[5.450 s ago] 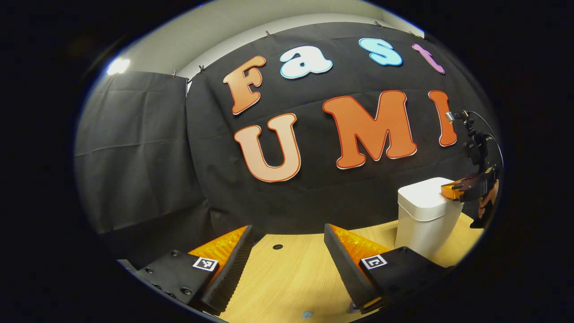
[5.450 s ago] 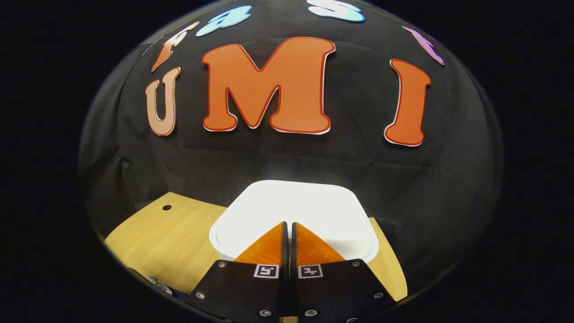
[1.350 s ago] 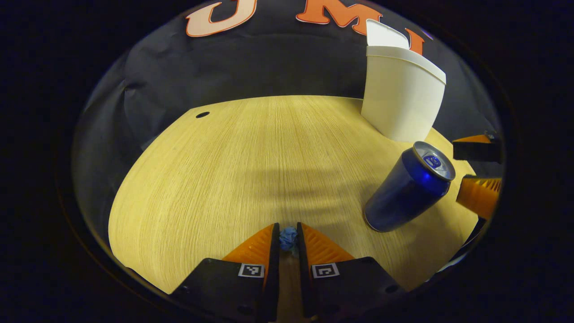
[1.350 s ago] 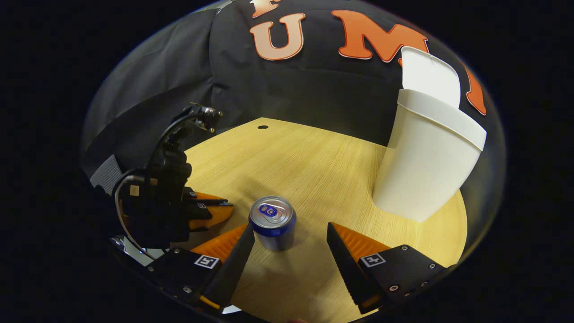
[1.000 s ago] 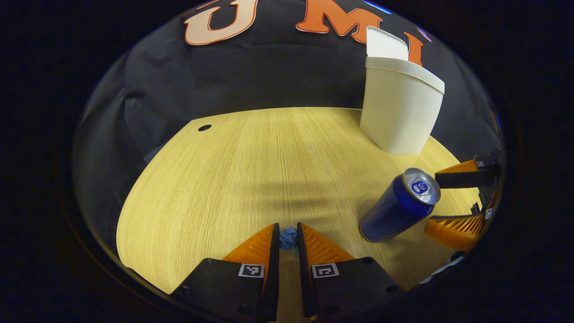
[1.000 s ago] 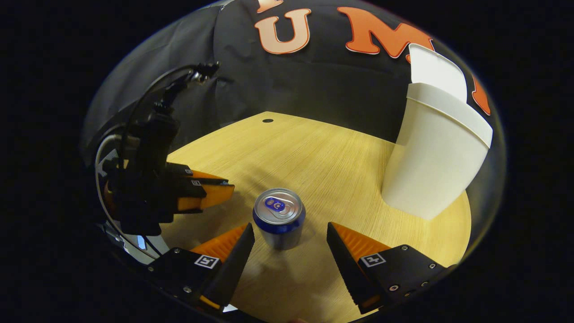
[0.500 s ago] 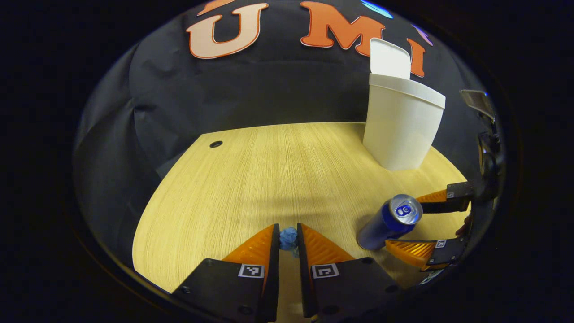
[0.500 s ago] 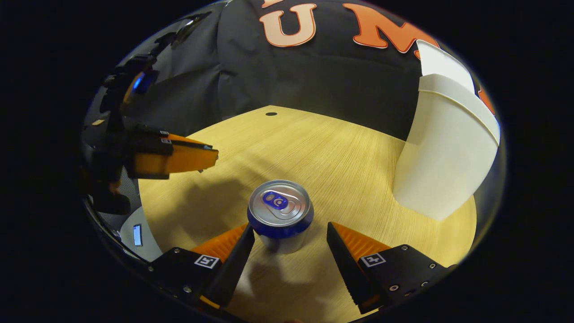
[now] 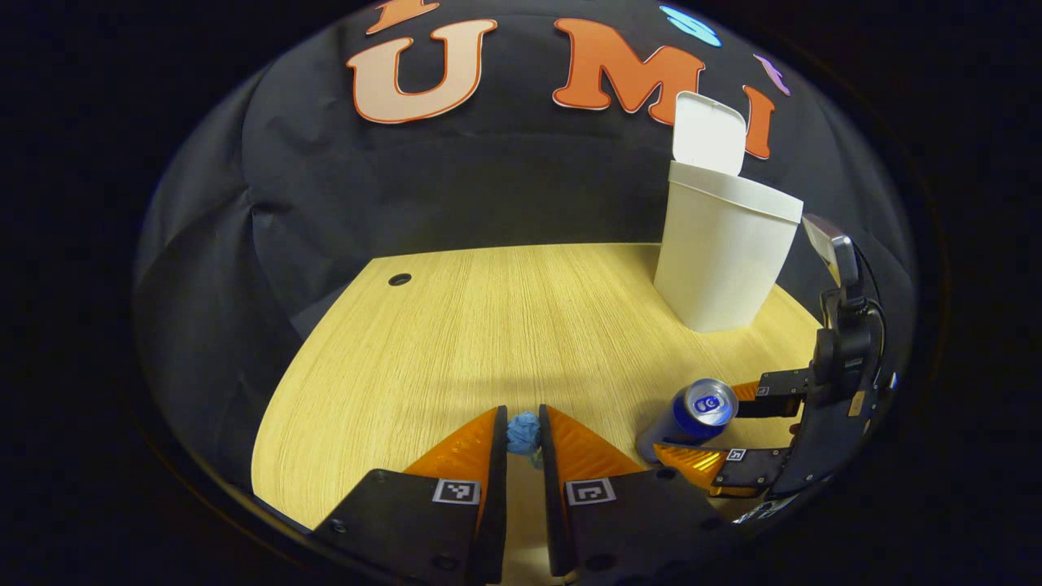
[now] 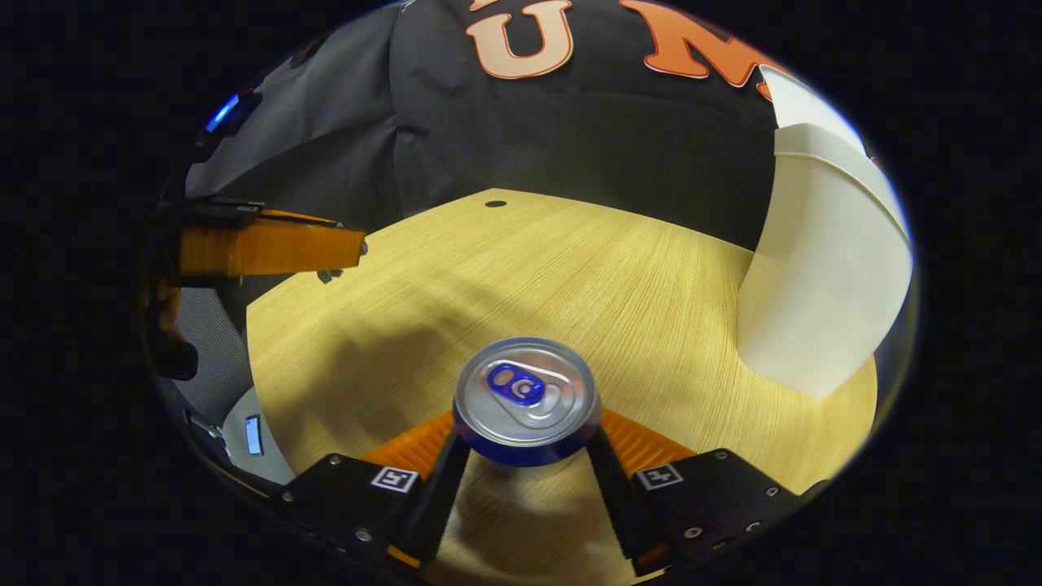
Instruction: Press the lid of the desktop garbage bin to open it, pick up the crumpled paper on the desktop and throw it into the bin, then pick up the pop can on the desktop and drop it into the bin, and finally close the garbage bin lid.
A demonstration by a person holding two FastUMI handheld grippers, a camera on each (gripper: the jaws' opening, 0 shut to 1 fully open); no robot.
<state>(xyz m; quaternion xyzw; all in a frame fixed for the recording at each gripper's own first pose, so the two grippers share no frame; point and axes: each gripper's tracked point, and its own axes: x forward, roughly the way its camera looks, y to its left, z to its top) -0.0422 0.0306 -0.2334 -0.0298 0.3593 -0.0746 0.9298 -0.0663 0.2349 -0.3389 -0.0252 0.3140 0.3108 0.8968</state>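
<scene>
Left claw pinches the paper, lifted off the tabletop. Right claw is clamped on the can, which stands upright on the tabletop. Farther back, the bin stands with its lid up. Opening is done; both drops and closing the lid are left.

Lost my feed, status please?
Left tool shut on crumpled paper. Right tool shut on pop can. Bin lid up, path clear.
</scene>
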